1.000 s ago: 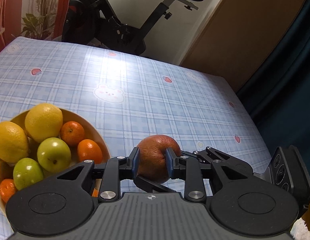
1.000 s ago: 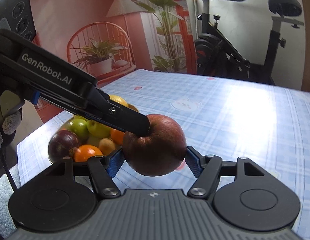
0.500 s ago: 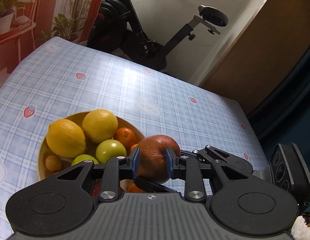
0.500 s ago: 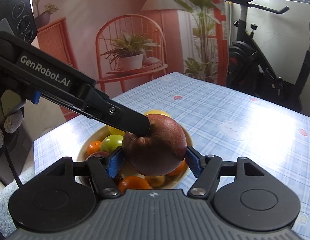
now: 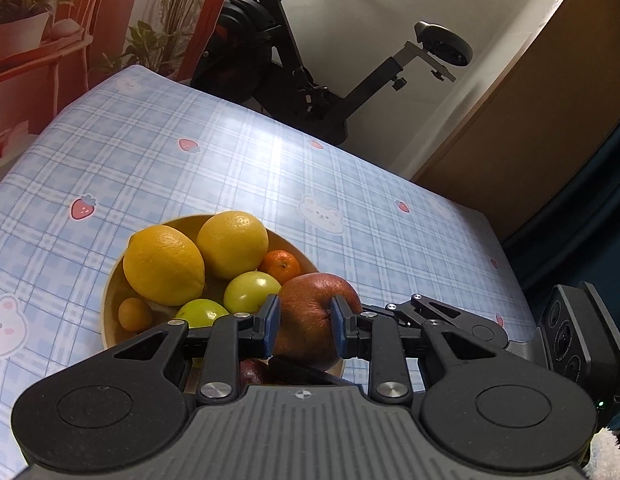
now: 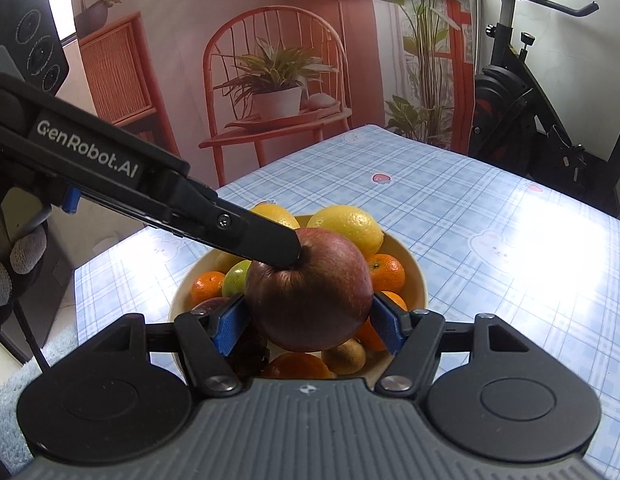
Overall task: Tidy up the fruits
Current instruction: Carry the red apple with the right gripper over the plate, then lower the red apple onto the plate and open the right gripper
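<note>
A red apple (image 5: 310, 300) (image 6: 310, 296) hangs just above the near side of a beige bowl (image 5: 110, 292) (image 6: 414, 268). Both grippers hold it. My right gripper (image 6: 310, 320) is shut on its sides with the blue pads. My left gripper (image 5: 304, 320) is shut on the apple's stem end, and in the right wrist view it reaches in from the left to the stem hollow (image 6: 286, 252). The bowl holds two lemons (image 5: 164, 264), green apples (image 5: 252, 292), mandarins (image 6: 386, 272), a kiwi (image 6: 344, 356) and a dark purple fruit (image 6: 208, 304).
The bowl stands on a table with a blue checked cloth (image 5: 270, 168). An exercise bike (image 5: 294, 60) stands past the table's far edge. A gloved hand (image 6: 14, 264) holds the left gripper. Beyond the table's corner is a red chair with a plant (image 6: 274, 92).
Both grippers have carried the apple sideways from beside the bowl to over it. The bowl now sits under and behind the apple in both views. Both grips are unchanged.
</note>
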`<act>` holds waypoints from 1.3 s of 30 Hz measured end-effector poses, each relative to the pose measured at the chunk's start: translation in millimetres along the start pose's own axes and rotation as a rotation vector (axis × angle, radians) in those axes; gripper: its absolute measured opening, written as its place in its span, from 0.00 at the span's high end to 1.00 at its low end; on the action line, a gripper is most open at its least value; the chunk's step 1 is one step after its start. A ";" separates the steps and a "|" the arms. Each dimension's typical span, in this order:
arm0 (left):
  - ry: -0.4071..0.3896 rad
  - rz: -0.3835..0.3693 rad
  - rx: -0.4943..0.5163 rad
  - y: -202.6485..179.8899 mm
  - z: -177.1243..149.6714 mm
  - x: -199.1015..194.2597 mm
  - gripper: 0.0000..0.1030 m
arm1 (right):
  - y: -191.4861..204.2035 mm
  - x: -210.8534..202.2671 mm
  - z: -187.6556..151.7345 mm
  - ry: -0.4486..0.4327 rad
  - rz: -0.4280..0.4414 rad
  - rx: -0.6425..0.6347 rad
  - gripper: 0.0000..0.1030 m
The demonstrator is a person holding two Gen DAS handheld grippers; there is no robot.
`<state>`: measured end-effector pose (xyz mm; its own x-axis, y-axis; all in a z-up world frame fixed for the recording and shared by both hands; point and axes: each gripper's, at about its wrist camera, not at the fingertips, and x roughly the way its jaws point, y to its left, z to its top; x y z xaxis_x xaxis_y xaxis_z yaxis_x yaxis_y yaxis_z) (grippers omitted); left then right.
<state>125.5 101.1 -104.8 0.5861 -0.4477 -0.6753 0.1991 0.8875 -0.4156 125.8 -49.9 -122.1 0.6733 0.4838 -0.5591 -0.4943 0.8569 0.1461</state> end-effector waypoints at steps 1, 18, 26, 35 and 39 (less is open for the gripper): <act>-0.001 0.000 -0.003 0.2 0.2 0.2 0.71 | -0.8 -0.2 -0.2 0.003 -0.002 0.003 0.33; -0.048 0.074 -0.053 4.1 -1.7 -15.7 0.71 | -6.6 -0.7 -6.2 0.025 -0.036 0.038 0.32; -0.117 0.100 -0.102 4.5 4.0 -29.7 0.41 | -3.8 -11.7 -5.8 -0.017 -0.061 0.023 0.24; -0.146 0.170 -0.048 -9.6 4.4 -40.4 0.36 | -7.8 -41.0 -8.1 -0.085 -0.146 0.063 0.15; -0.186 0.211 0.006 -23.5 5.7 -51.4 0.22 | -15.2 -61.9 -7.2 -0.130 -0.206 0.121 0.11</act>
<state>95.2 103.9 -56.8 0.7488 -0.2255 -0.6232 0.0612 0.9598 -0.2738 87.6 -94.2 -95.6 0.8214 0.3094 -0.4791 -0.2758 0.9508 0.1411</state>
